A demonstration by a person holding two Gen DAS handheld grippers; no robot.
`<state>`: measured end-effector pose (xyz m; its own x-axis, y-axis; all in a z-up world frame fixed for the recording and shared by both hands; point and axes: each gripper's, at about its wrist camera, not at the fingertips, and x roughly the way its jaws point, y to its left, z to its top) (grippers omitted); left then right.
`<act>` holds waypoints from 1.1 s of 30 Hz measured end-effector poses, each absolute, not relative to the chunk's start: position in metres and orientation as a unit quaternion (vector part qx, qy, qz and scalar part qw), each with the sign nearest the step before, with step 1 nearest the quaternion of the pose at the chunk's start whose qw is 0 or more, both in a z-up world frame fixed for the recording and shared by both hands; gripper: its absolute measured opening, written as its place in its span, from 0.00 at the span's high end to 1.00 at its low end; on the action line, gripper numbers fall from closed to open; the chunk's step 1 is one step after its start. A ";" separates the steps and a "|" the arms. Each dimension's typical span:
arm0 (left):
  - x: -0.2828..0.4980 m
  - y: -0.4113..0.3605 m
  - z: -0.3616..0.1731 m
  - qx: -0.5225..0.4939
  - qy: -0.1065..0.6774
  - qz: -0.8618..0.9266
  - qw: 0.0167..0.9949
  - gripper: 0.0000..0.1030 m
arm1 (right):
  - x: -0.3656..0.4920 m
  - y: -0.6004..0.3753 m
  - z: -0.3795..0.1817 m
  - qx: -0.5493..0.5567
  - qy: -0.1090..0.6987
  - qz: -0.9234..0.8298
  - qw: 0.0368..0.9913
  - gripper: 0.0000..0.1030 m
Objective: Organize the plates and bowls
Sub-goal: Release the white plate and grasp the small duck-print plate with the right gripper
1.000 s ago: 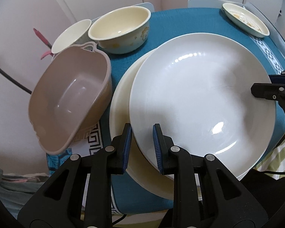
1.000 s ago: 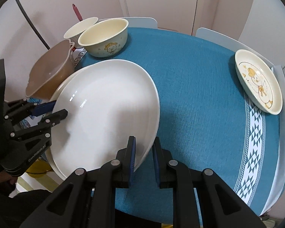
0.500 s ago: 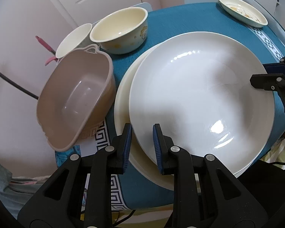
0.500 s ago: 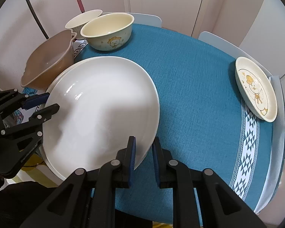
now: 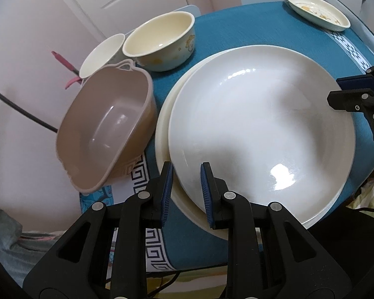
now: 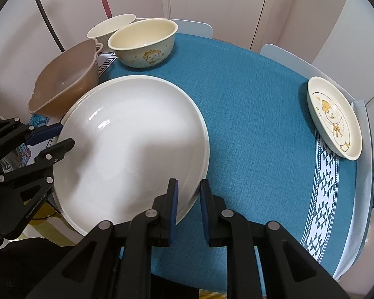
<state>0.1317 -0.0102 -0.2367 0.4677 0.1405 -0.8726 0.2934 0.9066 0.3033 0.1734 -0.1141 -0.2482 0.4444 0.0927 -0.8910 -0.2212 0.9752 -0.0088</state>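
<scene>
A large white plate (image 5: 261, 129) lies on a cream plate (image 5: 162, 134) above the near left part of the teal-clothed table (image 6: 249, 99). My left gripper (image 5: 187, 191) is shut on the white plate's near rim, and the cream plate's rim also runs between its fingers. From the opposite side my right gripper (image 6: 189, 199) is shut on the white plate (image 6: 127, 144). Each gripper shows in the other's view: the right gripper (image 5: 346, 89) and the left gripper (image 6: 62, 134). The stack juts out past the table edge.
A brown plastic basin (image 5: 107, 129) leans at the table's left edge, close to the plates. Behind it stand a cream cartoon bowl (image 6: 144, 42) and a small white bowl (image 6: 109, 27). A small duck-print plate (image 6: 334, 122) lies at the far right edge.
Both grips on the plate are unchanged. The basin, bowls and table have slid slightly in both views as the hands tilted a little with the plates.
</scene>
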 end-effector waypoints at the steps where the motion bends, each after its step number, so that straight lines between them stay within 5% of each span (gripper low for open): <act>1: 0.131 -0.010 -0.237 0.211 0.513 -0.045 0.831 0.80 | 0.173 -0.114 -0.248 -0.061 0.518 0.095 0.848 0.84; 10: 0.132 -0.005 -0.234 0.194 0.519 -0.051 0.831 0.80 | 0.171 -0.113 -0.247 -0.060 0.517 0.097 0.848 0.85; 22: 0.161 -0.016 -0.146 0.127 0.453 -0.116 0.875 0.80 | 0.166 -0.179 -0.176 0.085 0.435 0.066 0.894 0.82; 24: 0.173 -0.030 -0.134 0.127 0.448 -0.135 0.875 0.79 | 0.157 -0.200 -0.158 0.110 0.405 0.038 0.907 0.47; 25: 0.180 -0.038 -0.129 0.124 0.446 -0.149 0.874 0.78 | 0.153 -0.210 -0.151 0.120 0.389 0.026 0.913 0.06; 27: 0.193 -0.052 -0.122 0.111 0.441 -0.178 0.873 0.72 | 0.144 -0.230 -0.136 0.142 0.358 0.007 0.923 0.00; 28: 0.198 -0.058 -0.120 0.105 0.439 -0.188 0.872 0.55 | 0.140 -0.239 -0.131 0.151 0.350 -0.003 0.924 0.00; 29: 0.203 -0.066 -0.117 0.098 0.435 -0.204 0.871 0.24 | 0.136 -0.248 -0.128 0.156 0.344 -0.015 0.926 0.00; 30: 0.210 -0.075 -0.113 0.087 0.425 -0.224 0.873 0.11 | 0.130 -0.257 -0.125 0.159 0.337 -0.033 0.927 0.00; 31: 0.213 -0.080 -0.110 0.081 0.416 -0.233 0.875 0.02 | 0.126 -0.264 -0.124 0.163 0.333 -0.046 0.928 0.00; 33: 0.217 -0.100 -0.102 0.074 0.397 -0.261 0.877 0.01 | 0.119 -0.278 -0.124 0.173 0.330 -0.066 0.926 0.00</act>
<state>0.2172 -0.0998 -0.1020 0.5494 -0.3979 -0.7348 0.5161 0.8531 -0.0762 0.1194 -0.2777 -0.1235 0.7731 -0.0069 -0.6342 0.2357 0.9315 0.2772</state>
